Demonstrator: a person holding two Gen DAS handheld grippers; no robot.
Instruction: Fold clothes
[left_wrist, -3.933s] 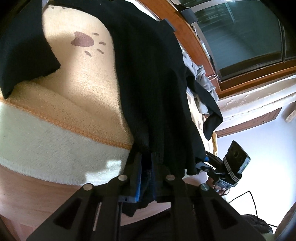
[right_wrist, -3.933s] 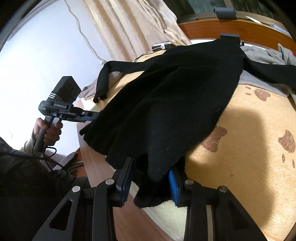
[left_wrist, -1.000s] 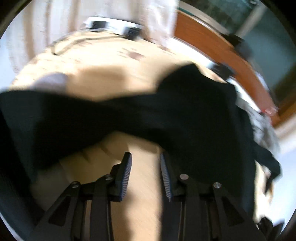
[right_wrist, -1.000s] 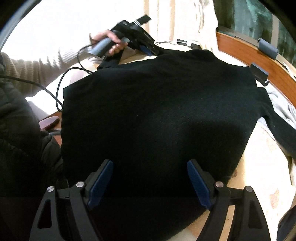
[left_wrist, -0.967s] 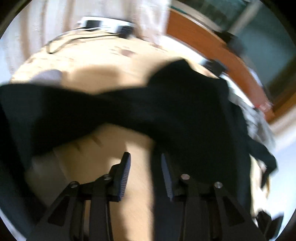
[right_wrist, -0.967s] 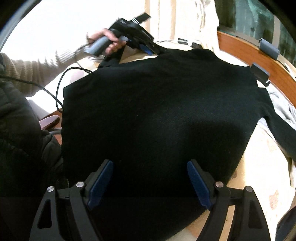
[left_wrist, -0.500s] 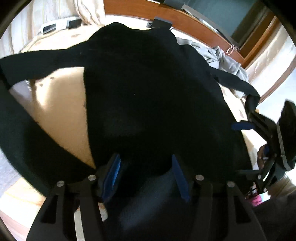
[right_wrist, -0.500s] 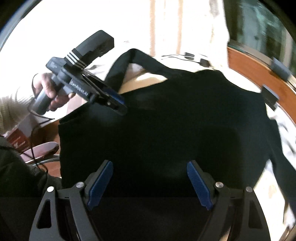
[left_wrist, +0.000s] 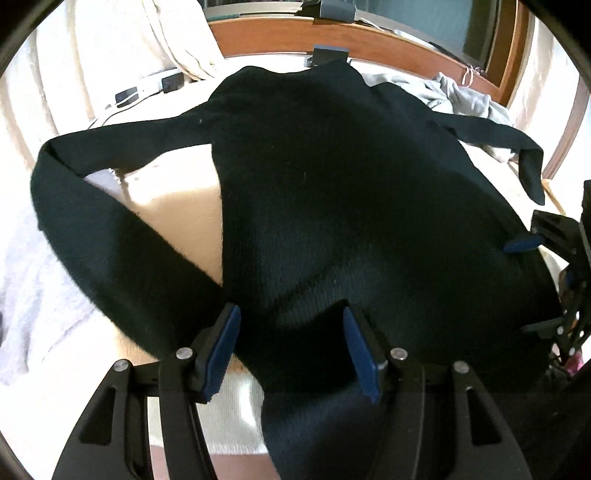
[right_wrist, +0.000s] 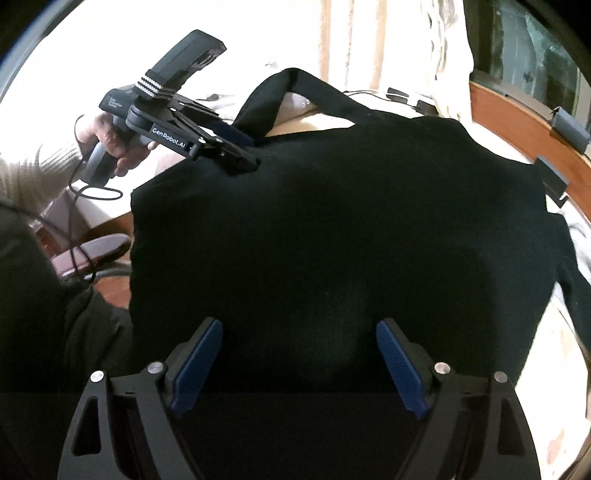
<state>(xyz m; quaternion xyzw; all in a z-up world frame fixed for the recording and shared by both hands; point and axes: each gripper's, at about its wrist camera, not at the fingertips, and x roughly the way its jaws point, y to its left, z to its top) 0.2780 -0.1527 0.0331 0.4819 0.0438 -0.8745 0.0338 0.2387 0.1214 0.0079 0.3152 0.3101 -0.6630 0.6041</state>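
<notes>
A black knit sweater (left_wrist: 332, 192) lies spread flat on a cream blanket (left_wrist: 177, 206), neck toward the window. Its left sleeve (left_wrist: 92, 192) bends out and back toward the hem; the right sleeve (left_wrist: 495, 136) stretches to the far right. My left gripper (left_wrist: 290, 332) stands open at the sweater's lower left corner, with hem fabric lying loosely between its blue pads (left_wrist: 221, 347). My right gripper (right_wrist: 301, 354) is wide open over the lower right part of the sweater (right_wrist: 351, 240), holding nothing. The right wrist view shows the left gripper (right_wrist: 243, 147) in a hand (right_wrist: 110, 144) at the sweater's side edge.
A grey garment (left_wrist: 461, 96) is bunched at the back right. A wooden window ledge (left_wrist: 369, 40) runs along the far side, with a curtain (left_wrist: 166, 37) and a power strip (left_wrist: 147, 88) at the back left. Pale grey cloth (left_wrist: 37, 295) lies left.
Both grippers earlier held the sweater's hem shut; now they are open and the sweater lies flat. The left gripper swung from the left sleeve back to the lower left corner.
</notes>
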